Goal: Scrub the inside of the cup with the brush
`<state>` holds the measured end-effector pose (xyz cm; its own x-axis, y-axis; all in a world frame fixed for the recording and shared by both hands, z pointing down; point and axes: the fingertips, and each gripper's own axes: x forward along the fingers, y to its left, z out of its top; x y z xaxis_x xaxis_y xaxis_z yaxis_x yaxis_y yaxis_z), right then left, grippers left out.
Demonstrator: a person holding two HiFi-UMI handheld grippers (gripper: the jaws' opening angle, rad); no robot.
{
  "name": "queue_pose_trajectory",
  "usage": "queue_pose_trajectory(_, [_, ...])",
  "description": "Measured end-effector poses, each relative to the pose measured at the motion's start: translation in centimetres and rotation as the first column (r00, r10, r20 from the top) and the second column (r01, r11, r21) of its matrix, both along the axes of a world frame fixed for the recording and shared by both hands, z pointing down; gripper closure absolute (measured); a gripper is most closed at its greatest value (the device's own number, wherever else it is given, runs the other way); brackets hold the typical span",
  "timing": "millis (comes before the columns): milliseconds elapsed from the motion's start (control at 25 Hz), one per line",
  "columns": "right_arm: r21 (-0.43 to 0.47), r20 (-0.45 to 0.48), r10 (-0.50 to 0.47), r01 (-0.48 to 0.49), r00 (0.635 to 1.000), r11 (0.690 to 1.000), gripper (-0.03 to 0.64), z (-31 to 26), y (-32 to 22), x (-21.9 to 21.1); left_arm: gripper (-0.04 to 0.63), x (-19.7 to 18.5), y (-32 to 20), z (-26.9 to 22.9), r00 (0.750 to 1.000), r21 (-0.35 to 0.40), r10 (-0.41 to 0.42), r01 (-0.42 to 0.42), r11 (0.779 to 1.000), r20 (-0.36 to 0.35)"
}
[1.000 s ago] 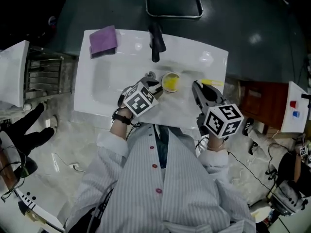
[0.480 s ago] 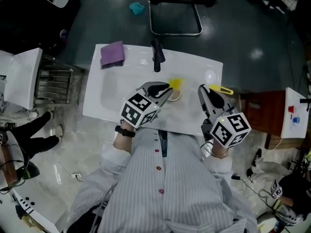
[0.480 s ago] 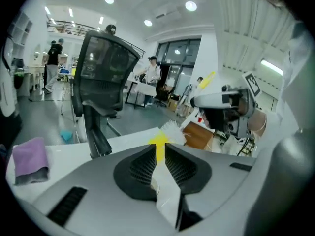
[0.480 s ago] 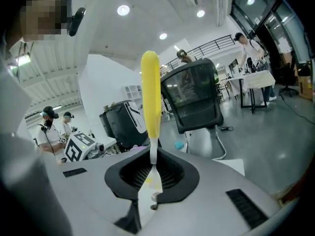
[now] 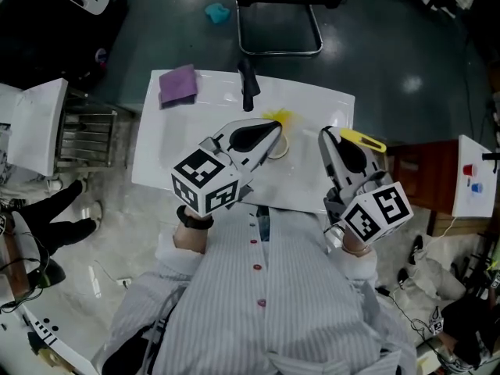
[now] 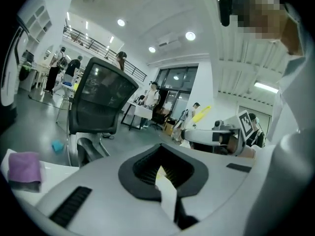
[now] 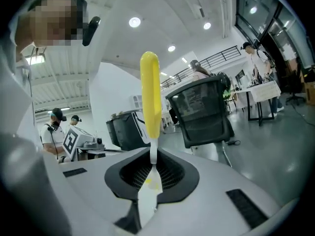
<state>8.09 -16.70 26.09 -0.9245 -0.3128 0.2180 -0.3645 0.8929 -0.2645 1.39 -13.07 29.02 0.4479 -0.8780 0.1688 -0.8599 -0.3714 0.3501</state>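
My left gripper is raised over the white sink, and its jaws are shut on the thin wall of the cup, which is yellow inside. In the left gripper view the pale cup wall is pinched between the closed jaws of the left gripper. My right gripper hangs to the right of the cup, apart from it, shut on the brush. The brush's yellow handle stands straight up out of the right gripper. The bristle end is hidden.
A black faucet stands at the sink's back edge and a purple cloth lies at its back left corner. An office chair is behind the sink, a metal rack to its left and a brown cabinet to its right.
The left gripper was open beside the cup standing in the sink; it has closed on the cup and risen toward me. The right gripper with the brush has lifted slightly.
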Motion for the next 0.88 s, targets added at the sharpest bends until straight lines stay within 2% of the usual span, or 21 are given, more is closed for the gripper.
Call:
queue_pose_trajectory(280, [0.006,0.013,-0.007,0.007,1.000,1.000,0.563,-0.6,0.0,-0.2,0.587,0.3,0.2,-1.2,0.999,0.027,-0.001,0.002,1.000,-0.038])
queue_pose_trajectory(880, [0.003,0.019,-0.004,0.004,1.000,1.000,0.563,-0.5,0.0,-0.2,0.587,0.4,-0.2,-1.4,1.000,0.031,-0.026,0.026,0.999,0.004])
